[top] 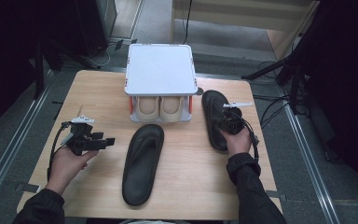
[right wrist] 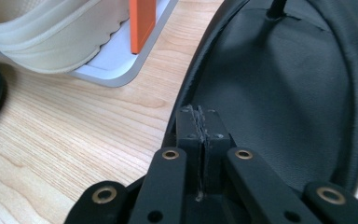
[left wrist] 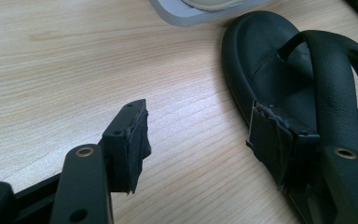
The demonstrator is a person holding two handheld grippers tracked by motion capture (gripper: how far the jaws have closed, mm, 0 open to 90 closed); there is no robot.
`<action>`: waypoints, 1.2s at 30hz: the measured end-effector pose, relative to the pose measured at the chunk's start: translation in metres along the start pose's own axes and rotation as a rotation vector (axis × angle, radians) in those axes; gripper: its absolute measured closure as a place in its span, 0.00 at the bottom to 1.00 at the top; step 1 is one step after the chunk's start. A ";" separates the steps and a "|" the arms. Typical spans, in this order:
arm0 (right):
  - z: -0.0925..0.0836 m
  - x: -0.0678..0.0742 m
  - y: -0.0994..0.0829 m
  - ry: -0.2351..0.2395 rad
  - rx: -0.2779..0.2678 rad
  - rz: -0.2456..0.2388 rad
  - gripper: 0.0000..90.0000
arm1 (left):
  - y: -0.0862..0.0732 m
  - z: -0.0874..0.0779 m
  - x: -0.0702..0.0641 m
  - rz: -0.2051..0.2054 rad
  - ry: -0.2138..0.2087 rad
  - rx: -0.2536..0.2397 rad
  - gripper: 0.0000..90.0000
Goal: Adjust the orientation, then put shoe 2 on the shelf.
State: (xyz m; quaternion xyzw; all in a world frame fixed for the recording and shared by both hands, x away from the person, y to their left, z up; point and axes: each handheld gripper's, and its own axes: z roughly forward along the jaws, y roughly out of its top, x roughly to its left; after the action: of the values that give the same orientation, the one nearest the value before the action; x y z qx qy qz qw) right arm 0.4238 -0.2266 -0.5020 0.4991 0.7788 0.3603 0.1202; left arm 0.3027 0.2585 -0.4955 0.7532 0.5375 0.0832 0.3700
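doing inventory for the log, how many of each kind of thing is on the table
black flip-flops: 2
beige shoes: 2, on the rack's lower shelf
white two-tier shoe rack: 1
total: 5

Beige shoes (top: 160,108) in white two-tier rack (top: 160,70), wooden table (top: 98,88)

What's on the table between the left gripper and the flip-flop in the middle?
Nothing. In the high view, only bare table lies between the left gripper and the middle flip-flop.
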 end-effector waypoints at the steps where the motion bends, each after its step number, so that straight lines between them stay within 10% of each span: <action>1: -0.001 -0.001 0.000 0.000 -0.002 0.001 0.99 | 0.000 0.000 0.000 0.001 0.000 0.001 0.42; 23: -0.033 -0.049 0.002 -0.084 -0.098 0.060 0.70 | -0.003 -0.001 0.001 -0.004 0.003 0.008 0.42; 36: -0.014 -0.062 0.007 -0.099 -0.067 0.071 0.65 | -0.010 -0.007 0.002 -0.014 0.014 -0.003 0.42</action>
State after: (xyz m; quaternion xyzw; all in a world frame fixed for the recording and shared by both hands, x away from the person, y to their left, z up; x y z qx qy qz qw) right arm 0.4498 -0.2848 -0.4979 0.5395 0.7411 0.3651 0.1622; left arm 0.2923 0.2650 -0.4978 0.7482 0.5451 0.0867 0.3682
